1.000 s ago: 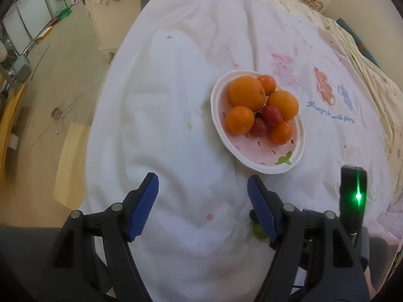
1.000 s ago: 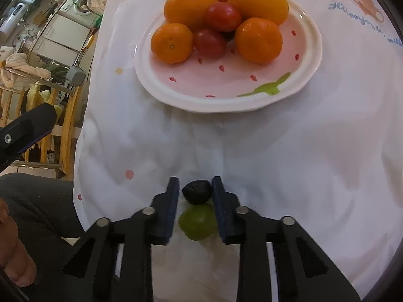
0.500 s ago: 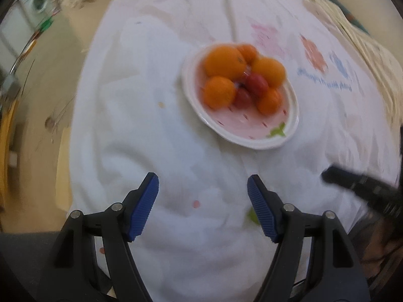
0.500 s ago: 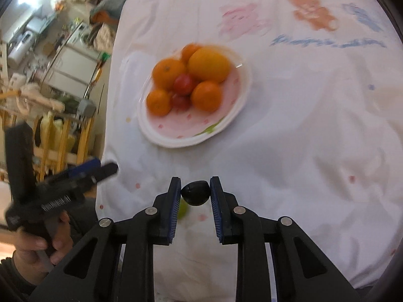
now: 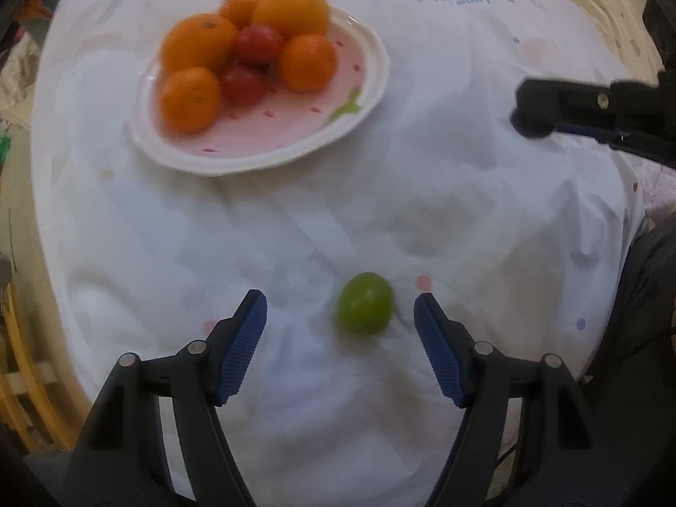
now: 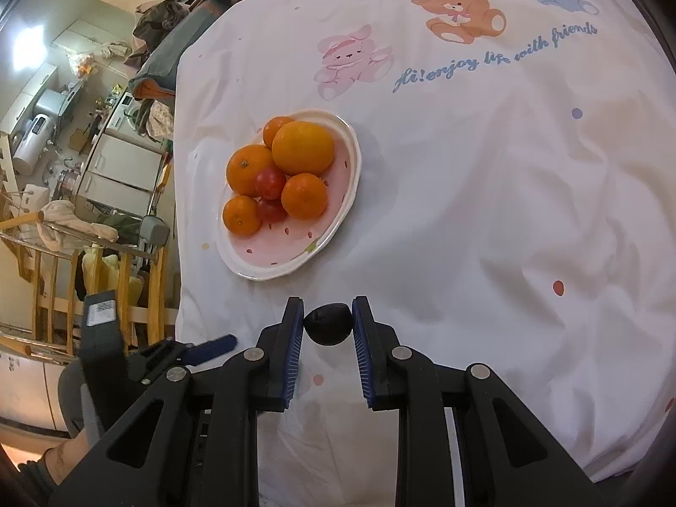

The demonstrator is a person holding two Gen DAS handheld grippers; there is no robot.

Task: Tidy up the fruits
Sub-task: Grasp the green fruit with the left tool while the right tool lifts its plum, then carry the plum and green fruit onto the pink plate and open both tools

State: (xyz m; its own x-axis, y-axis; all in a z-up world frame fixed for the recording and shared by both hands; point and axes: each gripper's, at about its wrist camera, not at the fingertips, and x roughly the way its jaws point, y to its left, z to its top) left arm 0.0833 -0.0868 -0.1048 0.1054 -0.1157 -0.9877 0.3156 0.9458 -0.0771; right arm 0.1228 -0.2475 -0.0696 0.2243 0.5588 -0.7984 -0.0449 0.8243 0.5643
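A pink-and-white plate (image 5: 363, 97) (image 6: 346, 194) holds several oranges (image 5: 198, 42) (image 6: 302, 148) and two red fruits (image 5: 257, 44) (image 6: 270, 181). A green fruit (image 5: 365, 302) lies on the white cloth between the fingers of my open left gripper (image 5: 340, 321), a little right of centre and touching neither finger. My right gripper (image 6: 328, 323) is shut on a small dark fruit (image 6: 328, 324) and holds it above the cloth, near the plate's front edge. The right gripper also shows in the left wrist view (image 5: 591, 114) at the right. The left gripper shows at the lower left of the right wrist view (image 6: 190, 352).
The white cloth (image 6: 507, 211) with cartoon animal prints covers the whole surface. Its left edge (image 6: 179, 253) drops off toward wooden furniture (image 6: 63, 287) and kitchen clutter. A dark garment (image 5: 642, 295) lies at the cloth's right edge.
My left gripper has moved forward and down so the green fruit now lies between its fingers. My right gripper has lifted the dark fruit up and back from the cloth.
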